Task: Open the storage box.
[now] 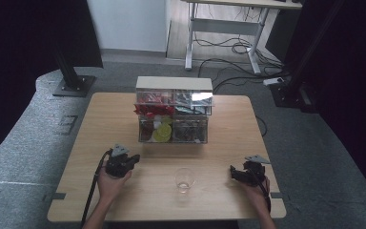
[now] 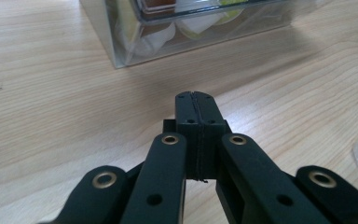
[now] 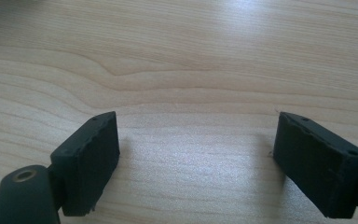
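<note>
Left gripper view: left gripper (image 2: 197, 100) clenched, jaws pressed flat together with nothing between, aimed over bare wood toward the near corner of the clear organizer (image 2: 121, 42). Touching nothing.

Right gripper view: right gripper (image 3: 196, 154) released, jaws spread wide over the table (image 3: 177, 70), empty, nothing but wood grain between.

High view: glass (image 1: 184, 179) upright on the table near the front edge, mouth facing up, long axis vertical, between left gripper (image 1: 134, 159) and right gripper (image 1: 232, 172), apart from both. Clear organizer (image 1: 174, 110) standing farther back at mid-table, drawer fronts facing the person, long side running left to right.
</note>
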A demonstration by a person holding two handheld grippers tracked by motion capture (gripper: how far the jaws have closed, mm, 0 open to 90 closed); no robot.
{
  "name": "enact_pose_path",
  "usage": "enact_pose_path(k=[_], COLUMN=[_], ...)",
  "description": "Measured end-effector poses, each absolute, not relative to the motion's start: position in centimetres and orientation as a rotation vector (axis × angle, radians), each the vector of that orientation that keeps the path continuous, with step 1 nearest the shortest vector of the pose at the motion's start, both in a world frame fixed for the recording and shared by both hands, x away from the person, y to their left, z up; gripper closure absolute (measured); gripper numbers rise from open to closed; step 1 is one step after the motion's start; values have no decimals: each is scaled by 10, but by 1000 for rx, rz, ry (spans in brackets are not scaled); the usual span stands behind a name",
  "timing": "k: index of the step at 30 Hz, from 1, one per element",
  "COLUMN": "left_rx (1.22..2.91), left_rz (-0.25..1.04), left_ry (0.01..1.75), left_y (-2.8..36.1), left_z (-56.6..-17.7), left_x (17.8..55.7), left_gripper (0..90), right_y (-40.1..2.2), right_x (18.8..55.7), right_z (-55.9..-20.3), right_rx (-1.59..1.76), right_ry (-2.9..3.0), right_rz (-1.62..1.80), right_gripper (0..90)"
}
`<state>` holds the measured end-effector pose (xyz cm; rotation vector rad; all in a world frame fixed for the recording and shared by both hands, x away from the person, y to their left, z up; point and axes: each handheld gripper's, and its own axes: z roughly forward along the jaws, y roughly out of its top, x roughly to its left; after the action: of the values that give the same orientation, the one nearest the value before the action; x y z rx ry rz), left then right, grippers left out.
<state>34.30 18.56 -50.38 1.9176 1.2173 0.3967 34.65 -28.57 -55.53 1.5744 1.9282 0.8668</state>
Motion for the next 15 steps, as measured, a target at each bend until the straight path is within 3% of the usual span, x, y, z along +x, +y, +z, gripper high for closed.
enact_pose_path(k=[15], left_rx=[1925], left_rz=[375], left_ry=[1218], left_y=[173], left_z=[-501], left_x=[365], left_gripper=[900], right_y=[-286], right_x=[347], right_z=[-555], right_rx=[1574], right_ry=[1927], right_rz=[867], right_gripper=[144])
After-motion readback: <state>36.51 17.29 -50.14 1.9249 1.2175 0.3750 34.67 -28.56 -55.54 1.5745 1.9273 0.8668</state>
